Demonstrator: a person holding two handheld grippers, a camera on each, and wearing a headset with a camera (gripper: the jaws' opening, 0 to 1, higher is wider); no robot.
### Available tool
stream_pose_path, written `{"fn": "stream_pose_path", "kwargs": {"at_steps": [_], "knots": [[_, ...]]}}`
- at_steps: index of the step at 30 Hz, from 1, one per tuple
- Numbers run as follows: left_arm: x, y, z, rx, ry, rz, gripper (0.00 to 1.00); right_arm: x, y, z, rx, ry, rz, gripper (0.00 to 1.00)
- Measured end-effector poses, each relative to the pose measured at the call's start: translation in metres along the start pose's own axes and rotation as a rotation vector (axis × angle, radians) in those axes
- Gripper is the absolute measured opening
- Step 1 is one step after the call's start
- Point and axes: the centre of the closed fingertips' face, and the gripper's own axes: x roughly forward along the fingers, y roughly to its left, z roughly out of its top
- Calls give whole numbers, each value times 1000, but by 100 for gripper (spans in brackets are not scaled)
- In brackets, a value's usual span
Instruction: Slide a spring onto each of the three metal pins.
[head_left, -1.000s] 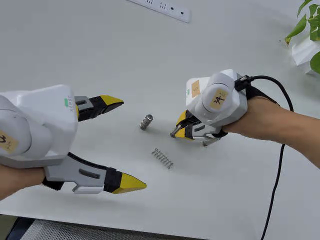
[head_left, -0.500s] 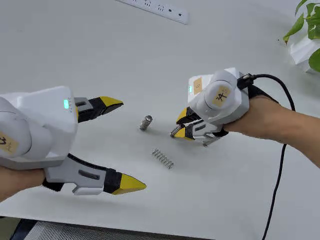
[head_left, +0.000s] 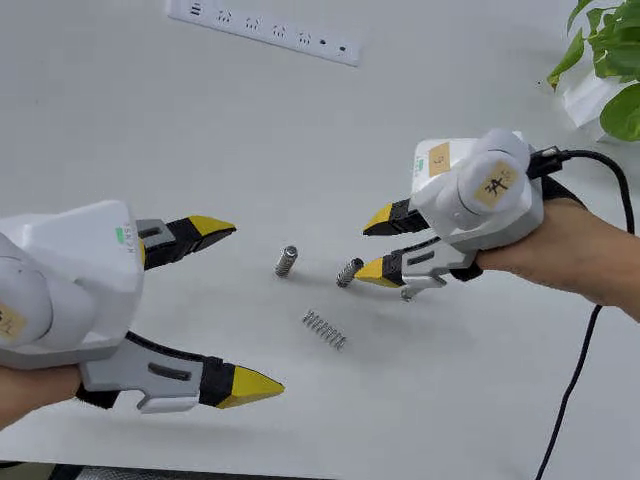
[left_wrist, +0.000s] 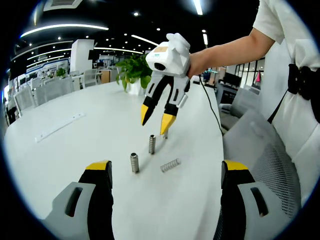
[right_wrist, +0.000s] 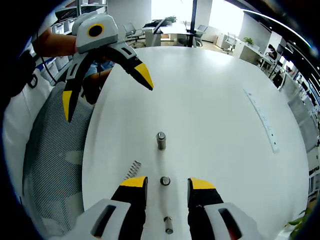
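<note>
Two down, one to go. My right gripper (head_left: 372, 248), right of centre in the head view, hangs released with its jaws parted, gripping nothing. Its lower tip is just beside the second sprung pin (head_left: 348, 272). My left gripper (head_left: 235, 306), at lower left, is spread wide and empty too.

The risks, as I judge them: a careless swing of that lower jaw could topple the pin beside it. Too hard a pinch could shoot the last spring (head_left: 325, 330) sideways or crush its coils.

That spring lies on its side on the white table (head_left: 200, 120), below centre, apart from the pins. It is thin, open-coiled steel wire, light-looking and likely to roll. The first sprung pin (head_left: 286, 261) stands at centre. The bare pin (head_left: 407, 293) sits tucked under the right gripper's body.
</note>
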Motion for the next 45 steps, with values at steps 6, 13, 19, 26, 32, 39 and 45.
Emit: {"fn": "stream_pose_path", "kwargs": {"at_steps": [6, 13, 19, 26, 32, 39, 45], "knots": [[-2, -2, 0, 31, 32, -2, 84, -23, 5, 1, 82, -96, -35, 35], [-1, -9, -3, 73, 81, -19, 79, -49, 20, -8, 159, -190, -65, 42], [6, -13, -7, 125, 140, -48, 71, -67, 26, -26, 260, -282, -77, 49], [18, -15, -15, 192, 215, -77, 60, -78, 42, -34, 344, -390, -72, 62], [38, -14, -26, 255, 291, -112, 51, -85, 52, -46, 416, -475, -78, 72], [59, -17, -40, 375, 386, -162, 44, -88, 58, -60, 473, -501, -105, 71], [73, -18, -53, 417, 442, -207, 40, -87, 64, -70, 510, -538, -119, 78]]}}
